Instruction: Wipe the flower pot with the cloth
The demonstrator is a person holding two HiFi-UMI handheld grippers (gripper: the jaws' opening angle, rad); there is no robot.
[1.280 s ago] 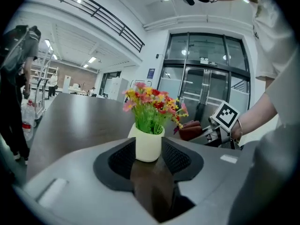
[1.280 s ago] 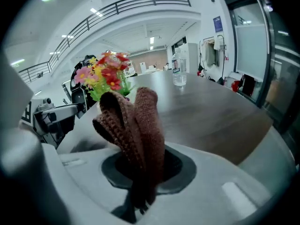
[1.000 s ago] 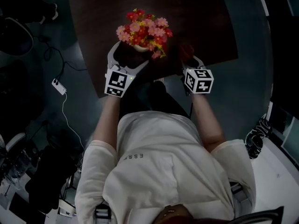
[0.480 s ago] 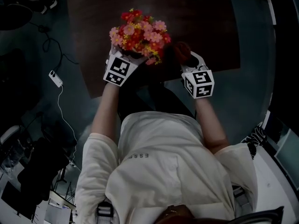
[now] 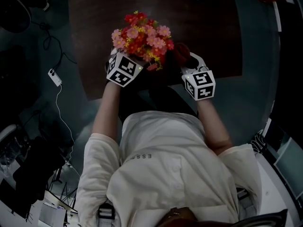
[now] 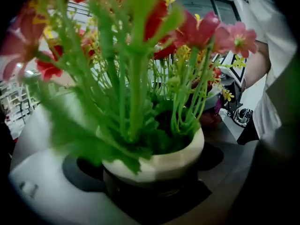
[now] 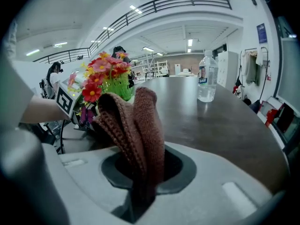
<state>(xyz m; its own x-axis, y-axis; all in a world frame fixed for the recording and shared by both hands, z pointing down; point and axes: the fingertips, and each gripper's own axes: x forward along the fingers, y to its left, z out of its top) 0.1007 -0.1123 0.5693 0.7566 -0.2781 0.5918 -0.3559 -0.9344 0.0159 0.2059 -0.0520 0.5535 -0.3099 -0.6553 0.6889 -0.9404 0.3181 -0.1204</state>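
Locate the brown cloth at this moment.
In the head view the brown cloth is clamped in the right hand-held gripper, by the near edge of the dark table, just right of the flower pot held by the left hand-held gripper.

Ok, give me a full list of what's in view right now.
pot: one, cream, held by the left gripper at the table's near edge
flowers: one bunch, red, pink and yellow, in the pot
cloth: one, brown, bunched, held by the right gripper, right of the pot
bottle: one, clear, upright at the table's far side
table: one, dark brown
cable: one, white, on the floor at left
left gripper: light grey, marker cube, shut on the pot
right gripper: light grey, marker cube, shut on the cloth
shirt: one, white, on the person
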